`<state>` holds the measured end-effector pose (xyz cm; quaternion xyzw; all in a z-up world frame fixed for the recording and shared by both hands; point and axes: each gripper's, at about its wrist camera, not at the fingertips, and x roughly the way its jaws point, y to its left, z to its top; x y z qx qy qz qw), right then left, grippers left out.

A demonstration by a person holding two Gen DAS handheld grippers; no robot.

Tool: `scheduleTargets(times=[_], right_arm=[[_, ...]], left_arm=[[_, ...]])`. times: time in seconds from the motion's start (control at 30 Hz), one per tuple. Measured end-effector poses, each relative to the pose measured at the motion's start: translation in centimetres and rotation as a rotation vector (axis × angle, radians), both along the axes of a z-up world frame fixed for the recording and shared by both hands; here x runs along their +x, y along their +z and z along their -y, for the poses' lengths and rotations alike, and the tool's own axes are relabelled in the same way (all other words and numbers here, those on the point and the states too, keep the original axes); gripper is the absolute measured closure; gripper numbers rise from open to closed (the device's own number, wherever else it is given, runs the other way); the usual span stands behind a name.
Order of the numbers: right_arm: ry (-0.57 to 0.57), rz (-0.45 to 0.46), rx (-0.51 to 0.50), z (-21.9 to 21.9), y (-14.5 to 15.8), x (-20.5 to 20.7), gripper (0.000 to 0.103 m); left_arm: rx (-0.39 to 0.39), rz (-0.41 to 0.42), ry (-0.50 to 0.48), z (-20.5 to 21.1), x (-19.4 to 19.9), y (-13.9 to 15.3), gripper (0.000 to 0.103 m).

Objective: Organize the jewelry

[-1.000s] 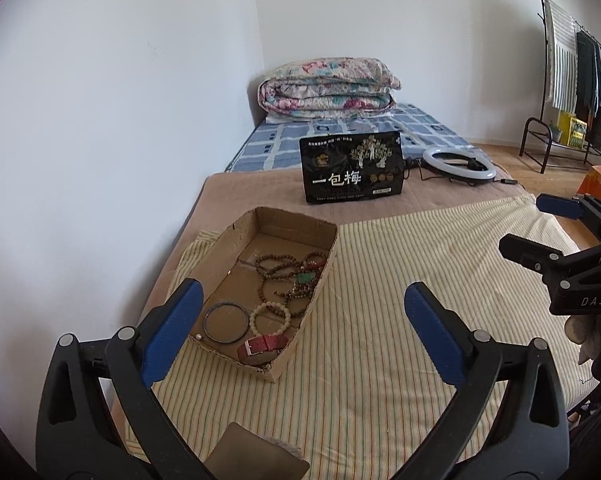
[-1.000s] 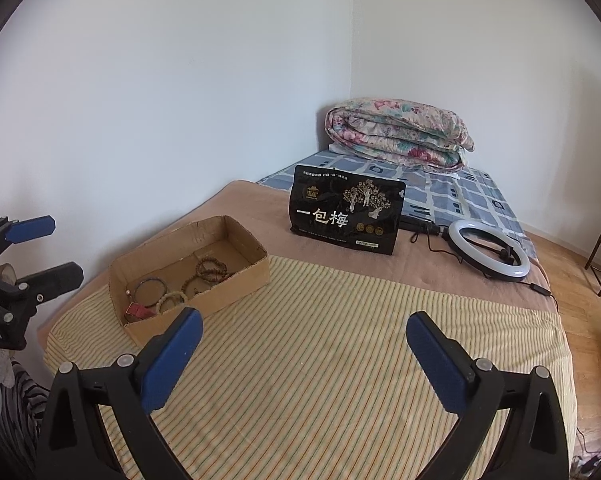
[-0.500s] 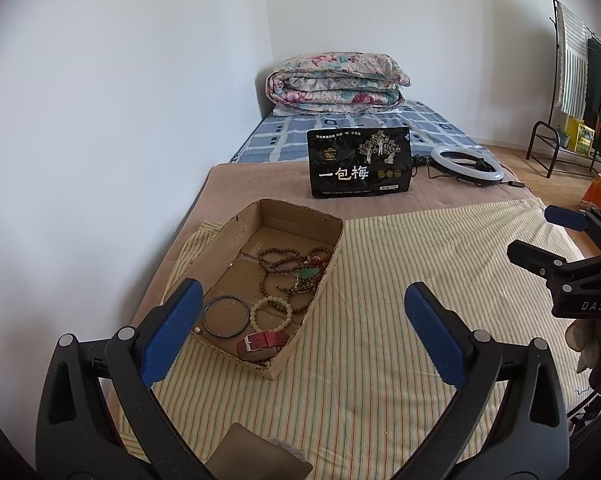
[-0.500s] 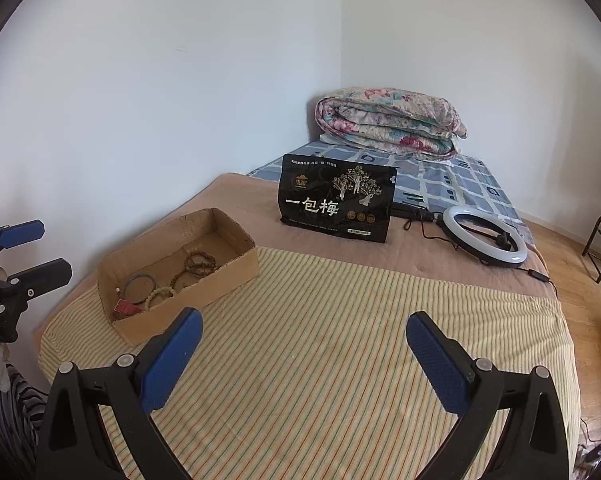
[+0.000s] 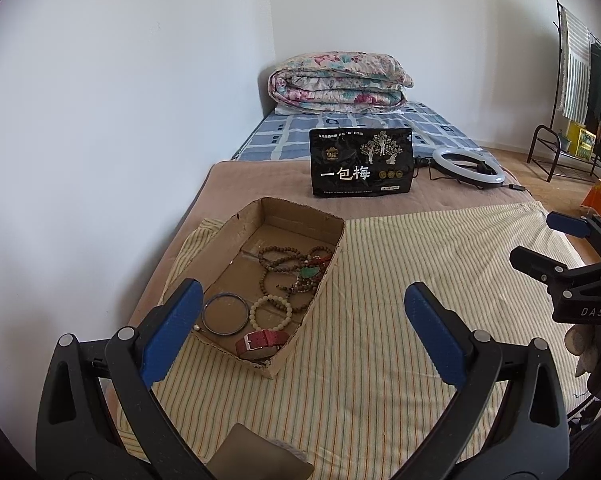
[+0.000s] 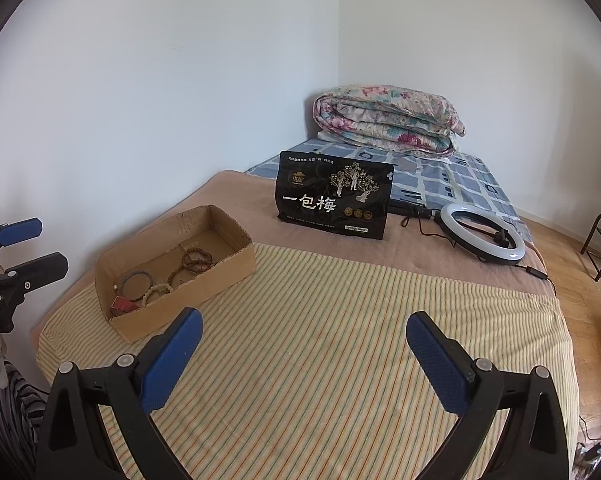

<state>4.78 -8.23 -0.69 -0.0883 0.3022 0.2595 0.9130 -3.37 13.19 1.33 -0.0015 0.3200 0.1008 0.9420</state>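
Observation:
An open cardboard box [image 5: 324,280] [image 6: 228,276] lies on the striped cloth at the bed's left side. Inside it are brown bead strands [image 5: 284,260] [image 6: 196,258], a pale bead bracelet [image 5: 270,312], a dark bangle [image 5: 225,313] [image 6: 137,283], a green pendant [image 5: 309,272] and a red strap [image 5: 260,339] [image 6: 122,304]. My left gripper [image 5: 304,328] is open, hovering near the box's front corner. My right gripper [image 6: 304,348] is open over the cloth, right of the box. Each gripper also shows at the other view's edge: right gripper [image 5: 552,246], left gripper [image 6: 32,242].
A black printed pouch [image 5: 361,162] [image 6: 334,196] stands behind the box. A ring light [image 5: 468,162] [image 6: 482,234] with cable lies beside it. A folded floral quilt [image 5: 338,84] [image 6: 388,120] sits at the bed's far end. A clothes rack [image 5: 580,92] stands on the right. The white wall runs along the left.
Both views have shifted slightly: the box and pouch sit a little more to the right in the left wrist view and more to the left in the right wrist view. Both grippers stay open.

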Motion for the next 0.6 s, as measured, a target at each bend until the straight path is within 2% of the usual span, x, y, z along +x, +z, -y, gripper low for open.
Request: scheduleTargets(times=[0.6], right_arm=[[0.007, -0.003, -0.011, -0.22, -0.19, -0.34, 0.0]], left_arm=[[0.002, -0.001, 0.001, 0.07, -0.05, 0.01, 0.001]])
